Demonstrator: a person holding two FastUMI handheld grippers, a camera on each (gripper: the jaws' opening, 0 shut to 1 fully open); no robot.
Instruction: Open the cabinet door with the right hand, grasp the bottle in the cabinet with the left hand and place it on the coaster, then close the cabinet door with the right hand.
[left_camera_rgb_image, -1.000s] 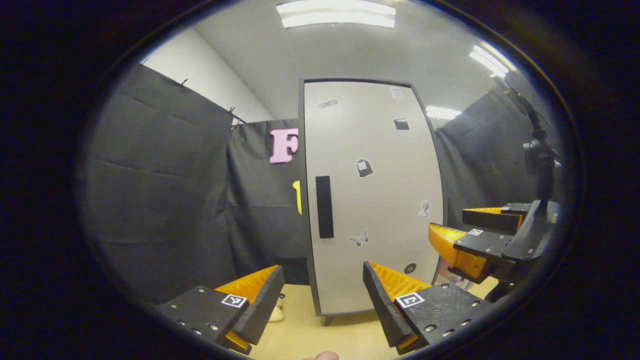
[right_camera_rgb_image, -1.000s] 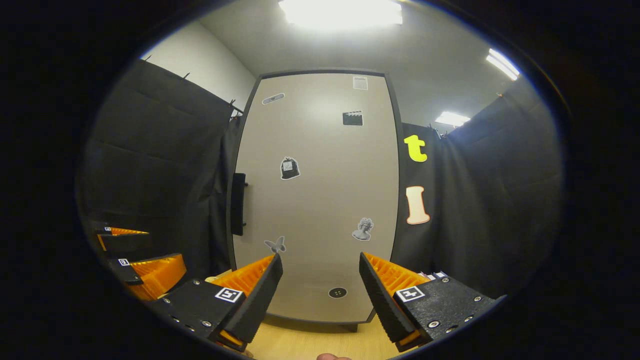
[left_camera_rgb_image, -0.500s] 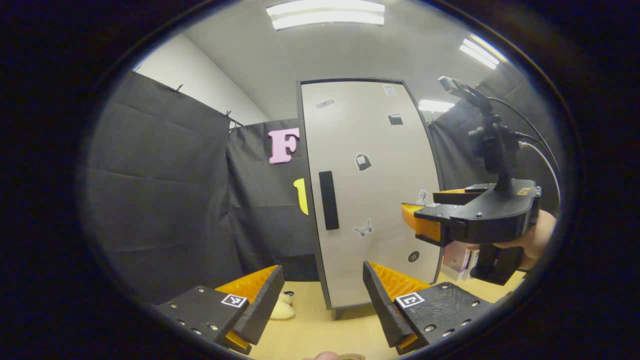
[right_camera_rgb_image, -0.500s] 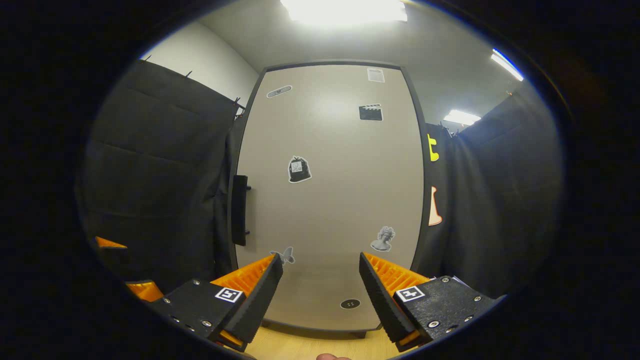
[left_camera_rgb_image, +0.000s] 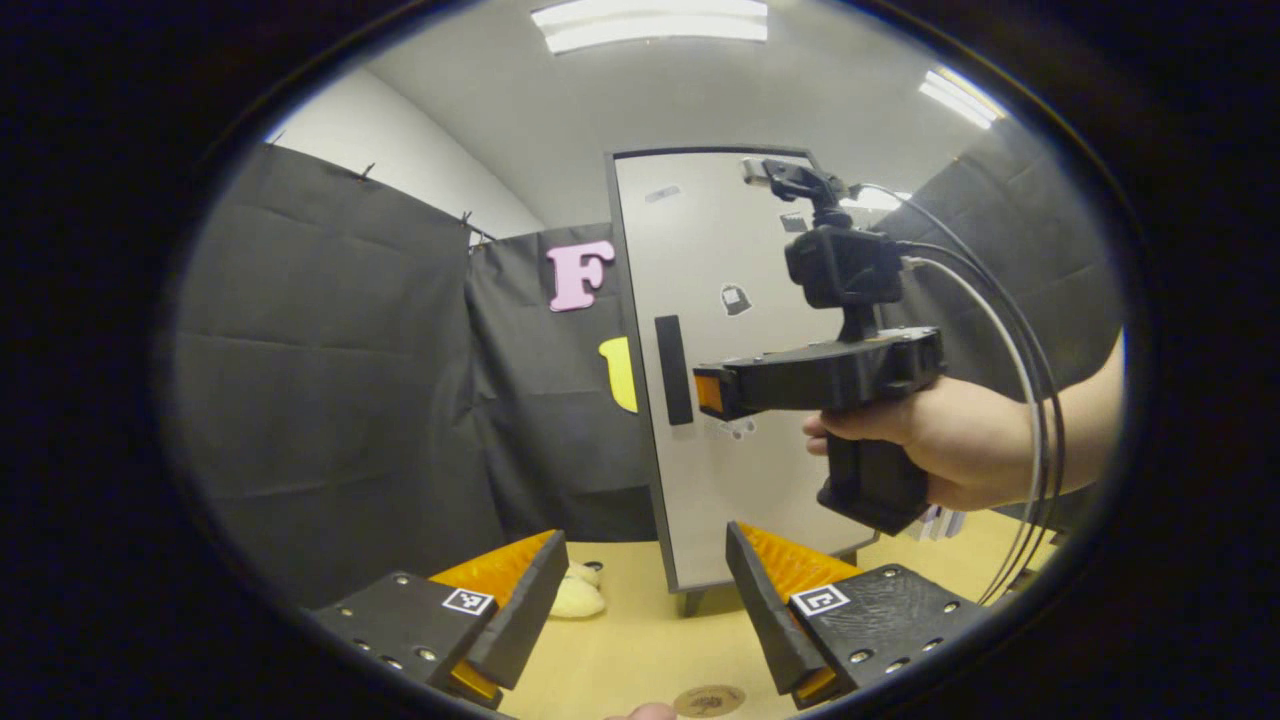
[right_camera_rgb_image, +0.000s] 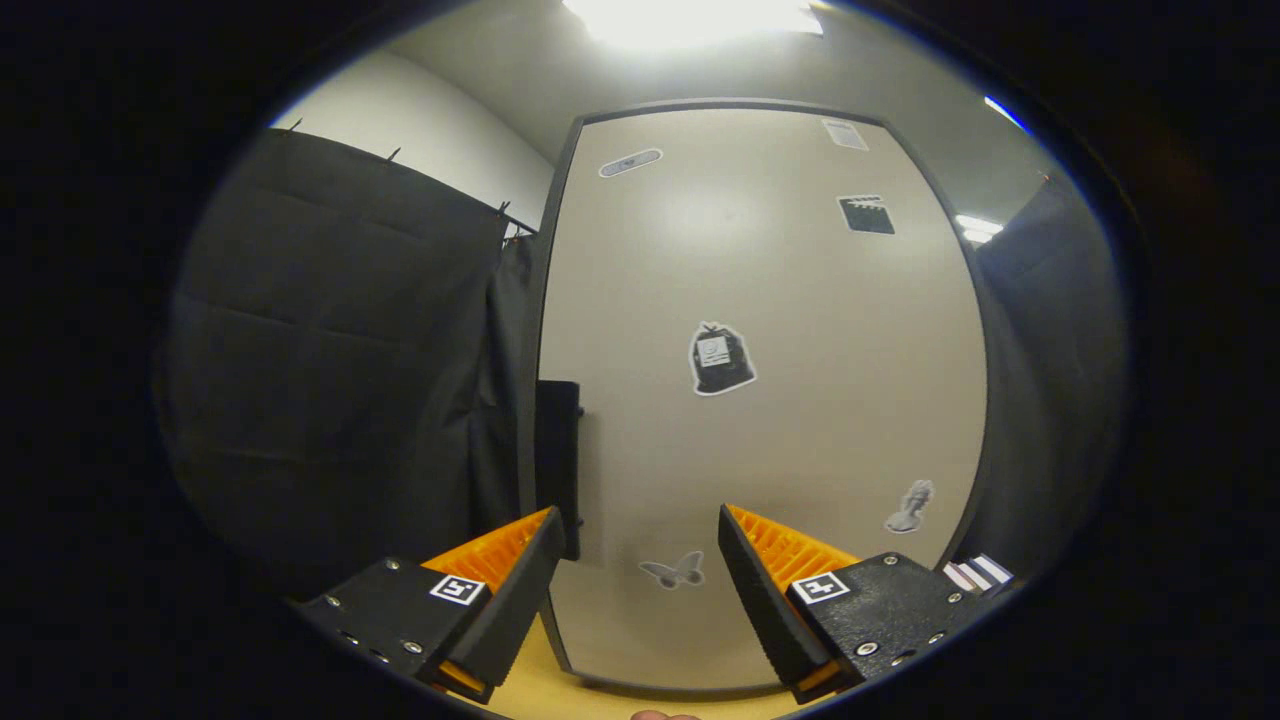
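The tall pale cabinet door (left_camera_rgb_image: 745, 450) is shut and hides what is inside. Its dark vertical handle (left_camera_rgb_image: 673, 370) runs along the door's left edge. In the left gripper view, a hand (left_camera_rgb_image: 950, 445) holds my right gripper (left_camera_rgb_image: 710, 392) level, with its tips just right of the handle. In the right gripper view, the door (right_camera_rgb_image: 800, 450) is close, and the handle (right_camera_rgb_image: 557, 465) is left of and just above my open right gripper (right_camera_rgb_image: 640, 580). My left gripper (left_camera_rgb_image: 645, 590) is open and empty, low over the table. A round brown coaster (left_camera_rgb_image: 708, 700) lies below it.
A small pale soft object (left_camera_rgb_image: 580, 598) lies on the wooden table (left_camera_rgb_image: 630, 640) left of the cabinet's foot. Small boxes (right_camera_rgb_image: 975, 572) stand at the cabinet's right side. Black cloth walls close in on the left and right.
My right gripper has gone forward and left, up to the door's handle side. The door looms larger in its view. My left gripper drew back, bringing the coaster into view.
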